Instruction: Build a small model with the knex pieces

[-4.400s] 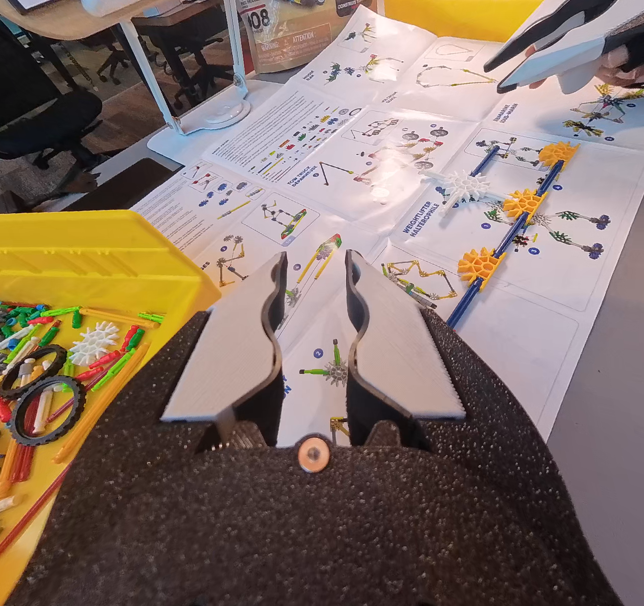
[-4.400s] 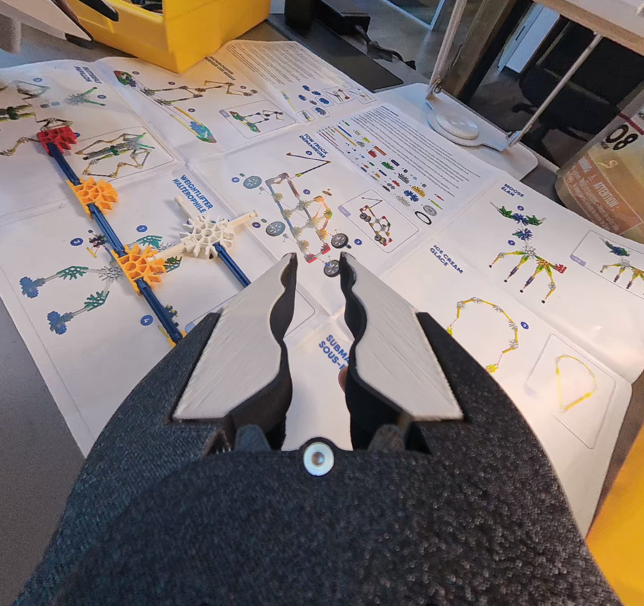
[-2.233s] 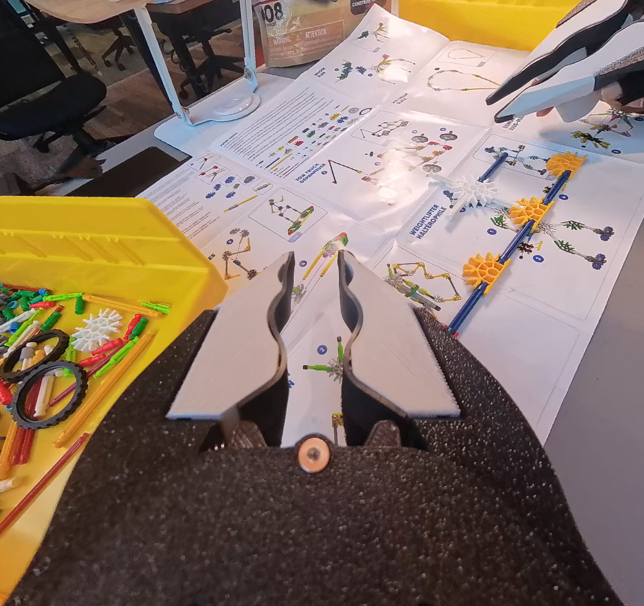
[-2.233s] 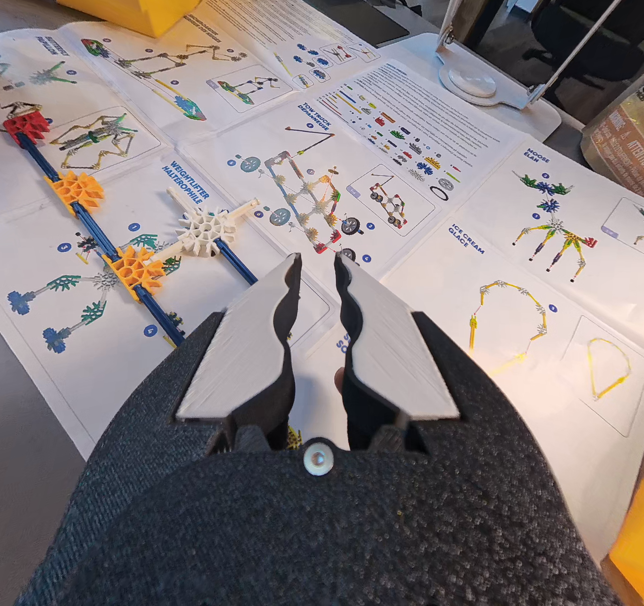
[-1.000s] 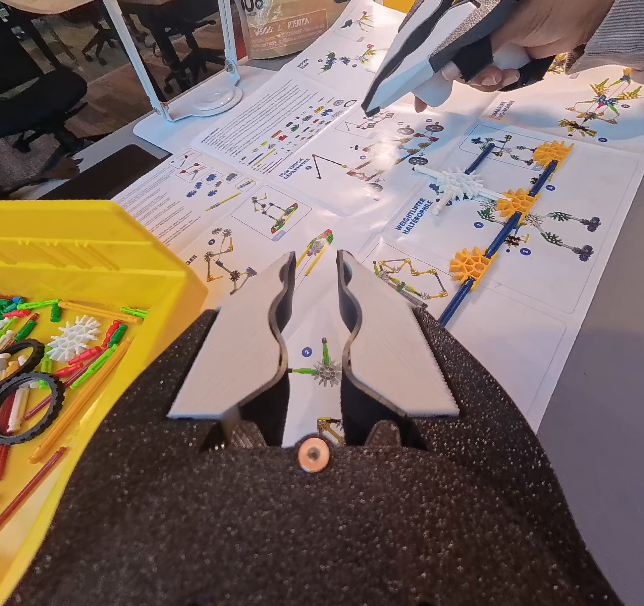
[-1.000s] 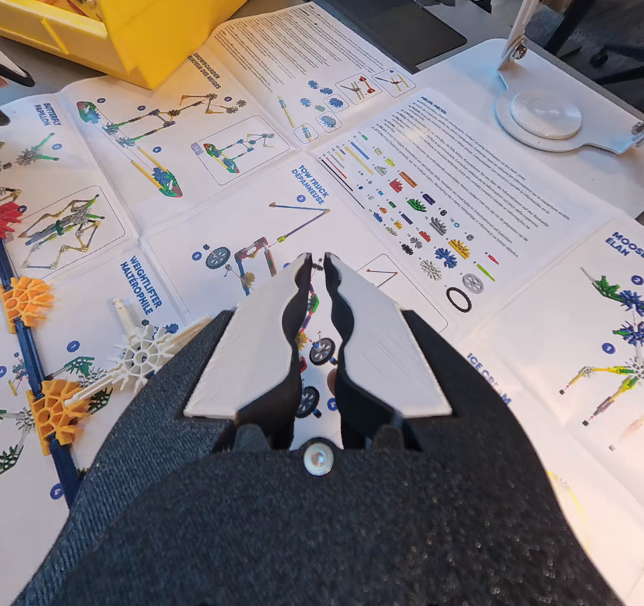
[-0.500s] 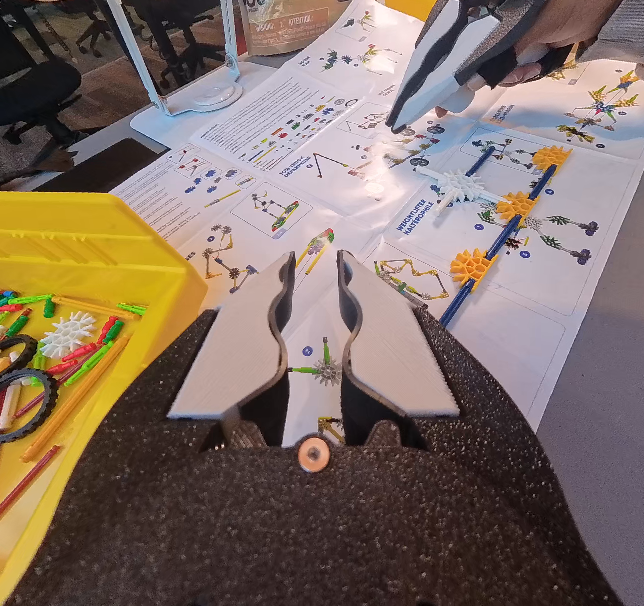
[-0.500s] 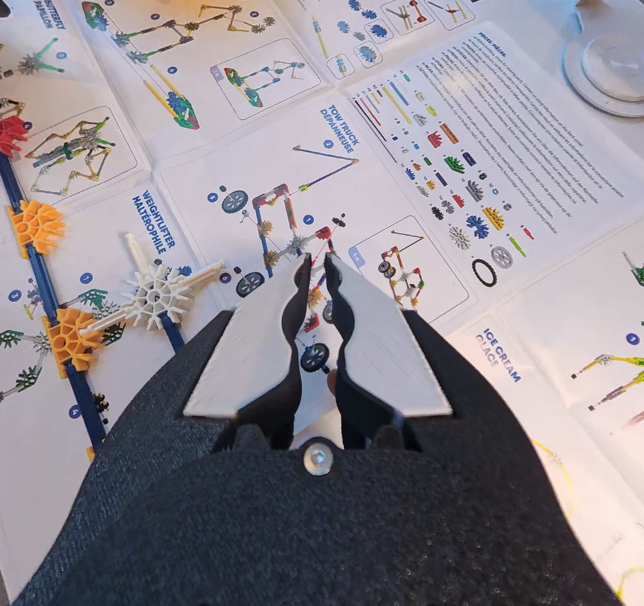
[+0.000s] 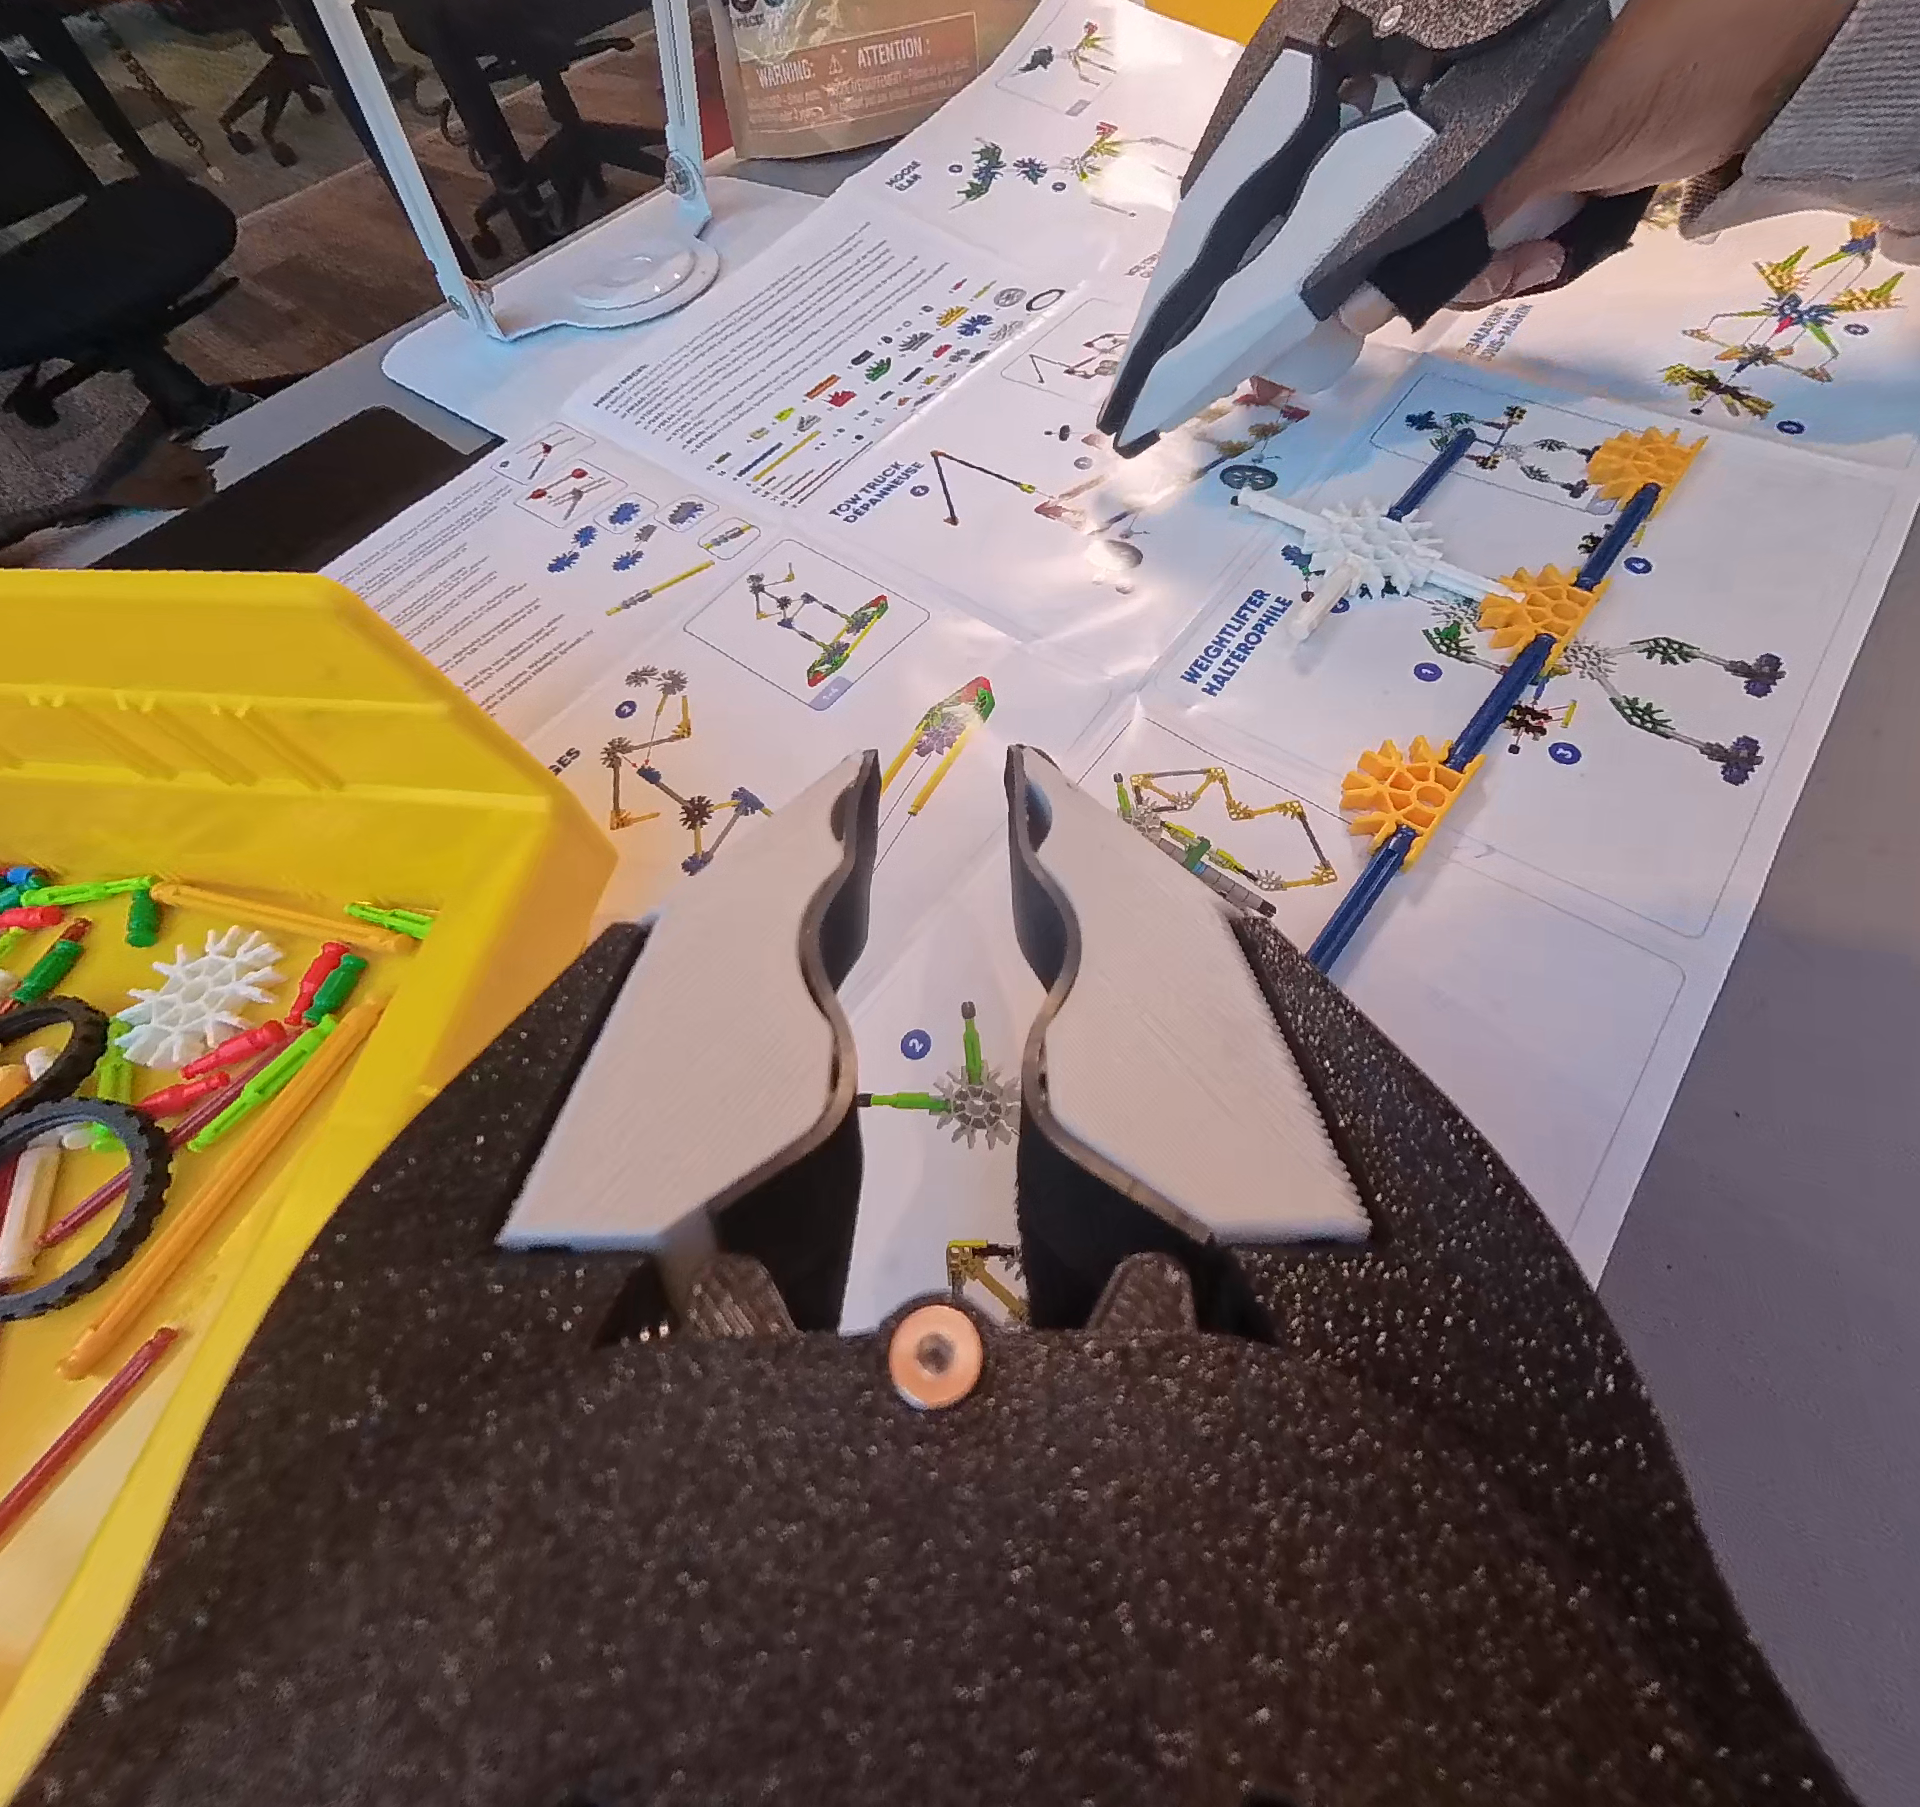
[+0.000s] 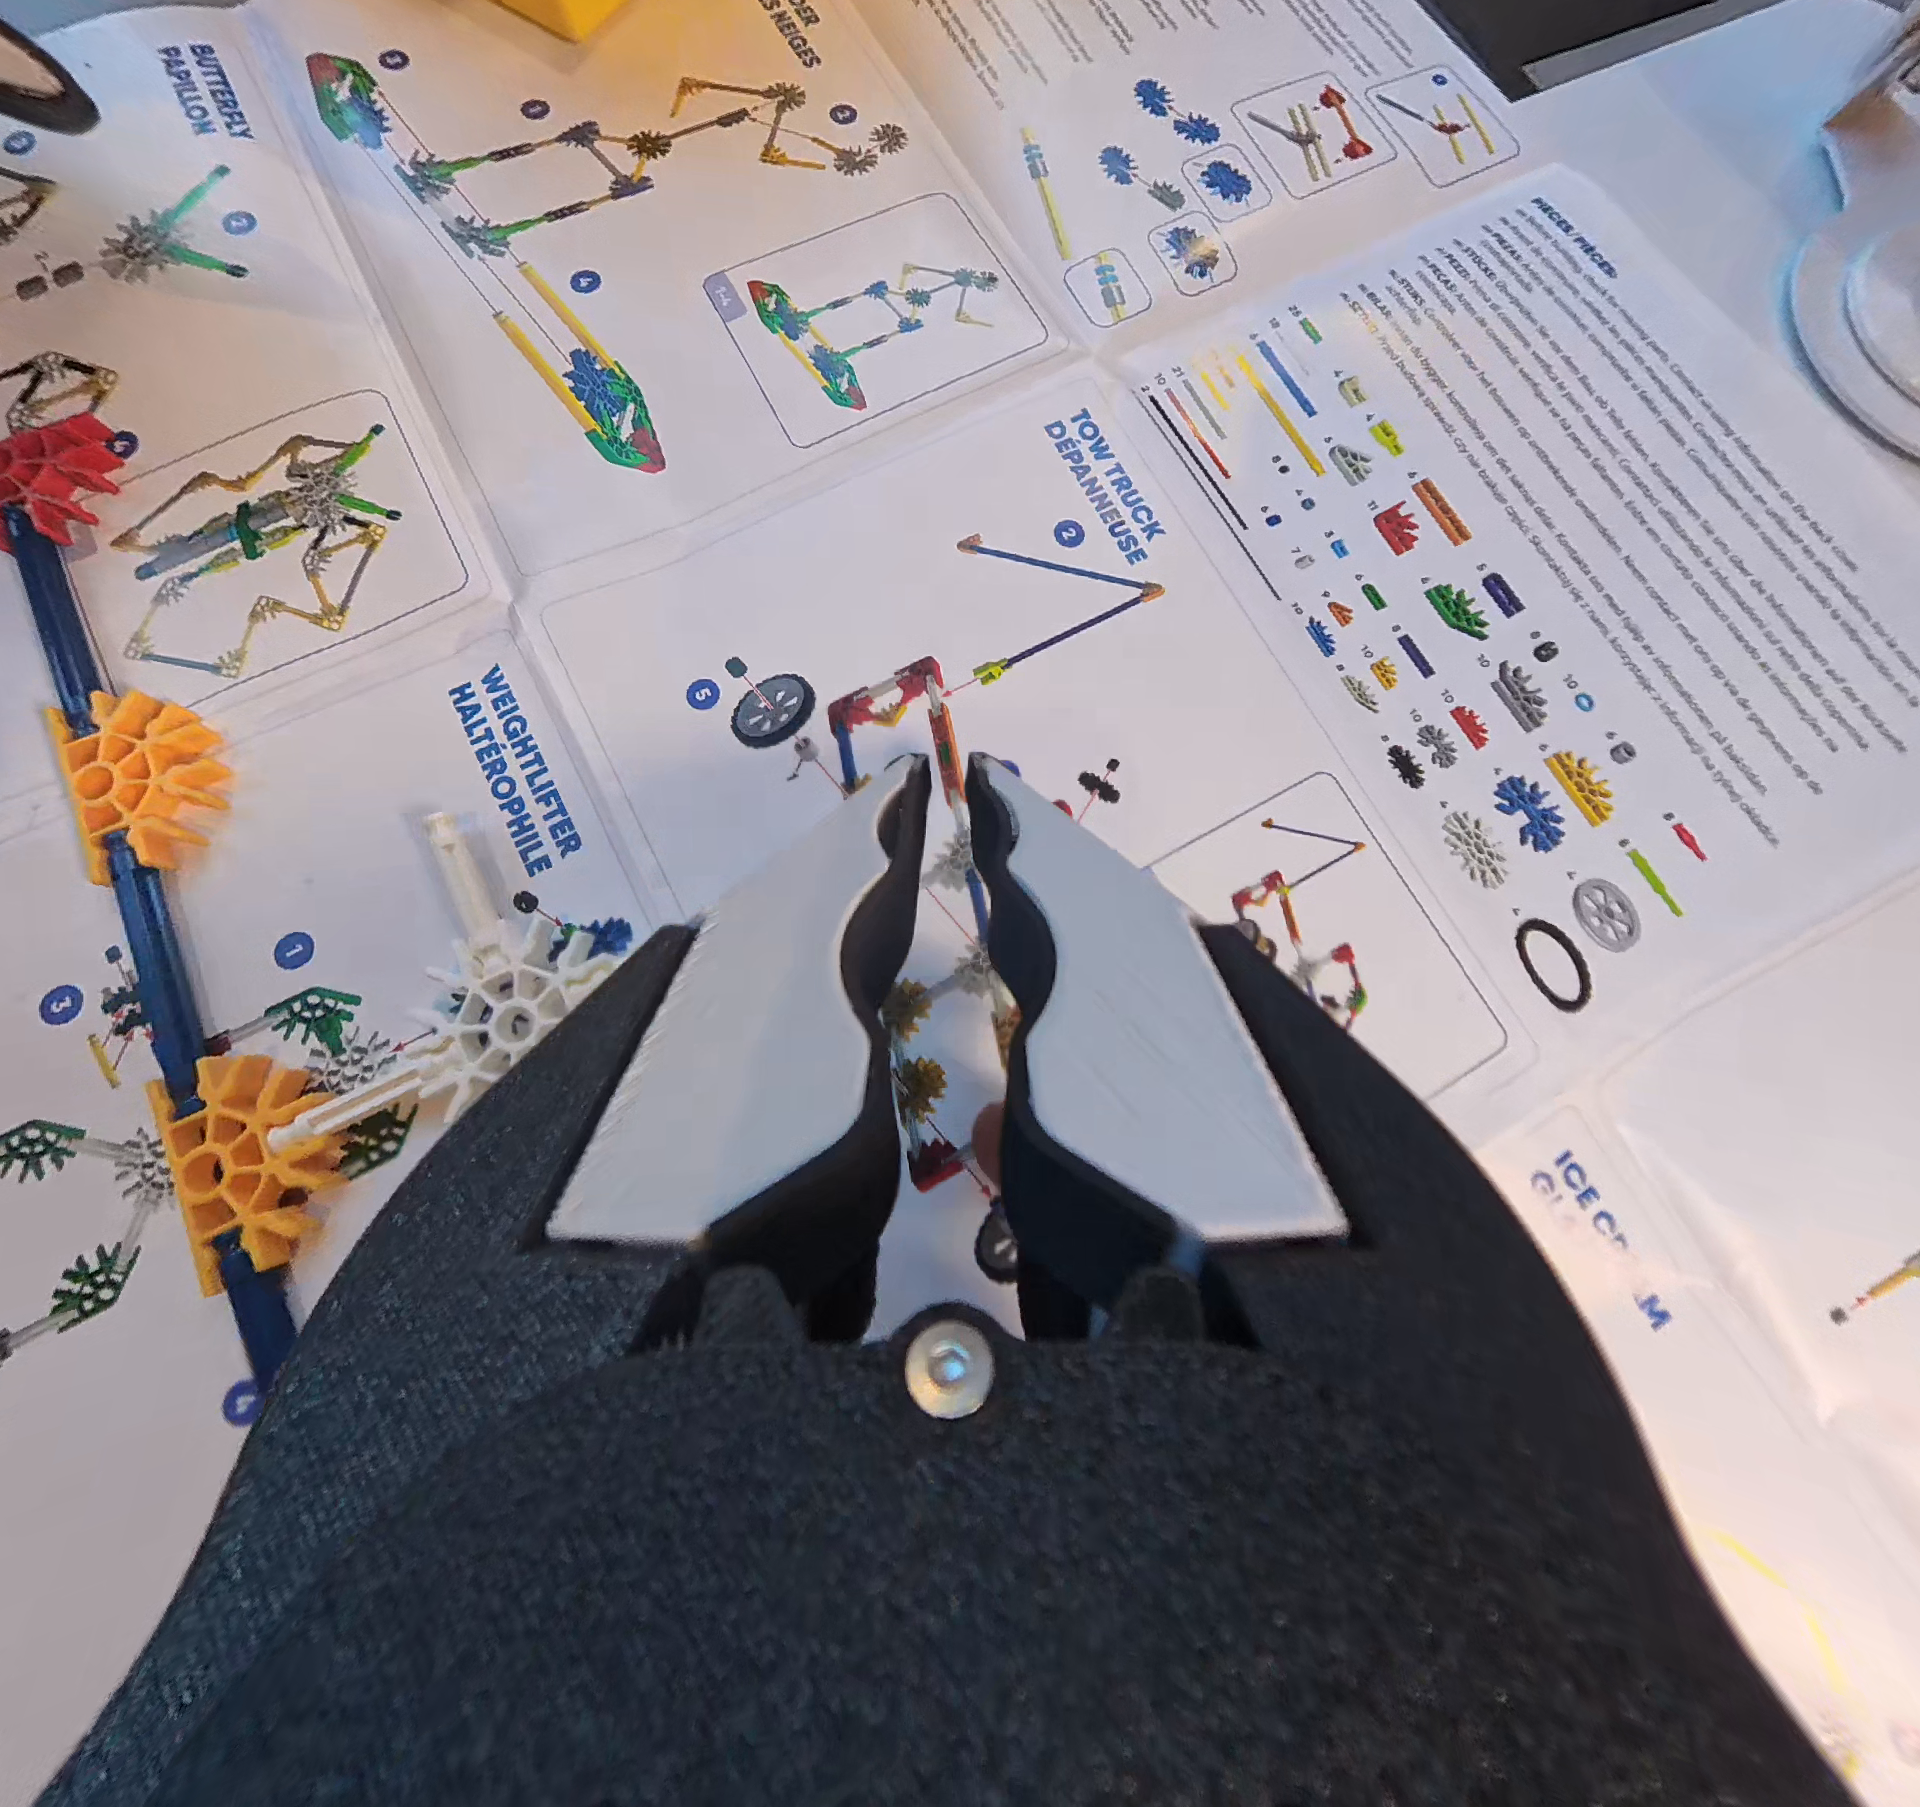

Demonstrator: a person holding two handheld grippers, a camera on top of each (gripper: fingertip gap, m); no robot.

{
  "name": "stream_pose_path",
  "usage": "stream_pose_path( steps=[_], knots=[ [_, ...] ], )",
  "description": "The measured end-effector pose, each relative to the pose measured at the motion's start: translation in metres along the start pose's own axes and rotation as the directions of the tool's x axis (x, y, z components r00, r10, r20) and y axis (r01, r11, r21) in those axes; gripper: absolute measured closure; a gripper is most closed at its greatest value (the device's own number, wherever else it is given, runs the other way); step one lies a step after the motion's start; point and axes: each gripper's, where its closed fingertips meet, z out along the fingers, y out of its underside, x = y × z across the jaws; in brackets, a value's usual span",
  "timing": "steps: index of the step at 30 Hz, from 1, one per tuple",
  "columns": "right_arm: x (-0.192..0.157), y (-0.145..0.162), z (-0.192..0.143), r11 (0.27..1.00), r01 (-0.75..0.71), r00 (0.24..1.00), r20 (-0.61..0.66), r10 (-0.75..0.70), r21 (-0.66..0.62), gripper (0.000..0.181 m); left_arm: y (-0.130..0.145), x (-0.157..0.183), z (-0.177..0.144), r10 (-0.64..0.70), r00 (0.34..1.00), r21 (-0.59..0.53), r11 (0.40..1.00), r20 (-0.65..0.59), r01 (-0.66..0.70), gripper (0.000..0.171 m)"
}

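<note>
Left gripper (image 9: 940, 770) spread and empty above the instruction sheet (image 9: 997, 614), right gripper (image 10: 945, 770) nearly closed, empty, tips low over the sheet, blue rod assembly (image 10: 135, 884) lying lengthwise left of its fingers.

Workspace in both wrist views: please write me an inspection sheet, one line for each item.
Surface: grey table under an unfolded instruction sheet.
Job's things: rod assembly with orange and white connectors lies on the sheet.
Clutter: yellow bin holding rods, connectors, black tyres.
Grippers: left gripper open, empty, above the sheet; right gripper nearly closed, empty, tips just over the sheet.
Cables: nothing seen.
Surroundings: white lamp base, product box, office chairs.
</note>
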Motion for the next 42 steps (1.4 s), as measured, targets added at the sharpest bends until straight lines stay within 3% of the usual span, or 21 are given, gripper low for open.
stream_pose_path(
  steps=[8, 17, 42],
  knots=[
    [-0.007, -0.006, 0.012, 0.999, 0.037, 0.999, -0.004, -0.037, -0.028, 0.176, -0.002, 0.001, -0.001, 0.003, 1.000, 0.007, 1.000, -0.003, -0.003, 0.150],
    [-0.023, 0.003, 0.008, 0.992, 0.096, 0.993, 0.075, -0.089, -0.087, 0.181, -0.002, 0.001, -0.002, 0.010, 1.000, 0.007, 1.000, 0.000, -0.010, 0.150],
    [-0.013, -0.006, 0.021, 0.984, 0.126, 0.991, 0.049, -0.121, -0.125, 0.180, 0.000, -0.007, -0.003, -0.025, 1.000, 0.007, 1.000, 0.013, 0.024, 0.149]
  ],
)
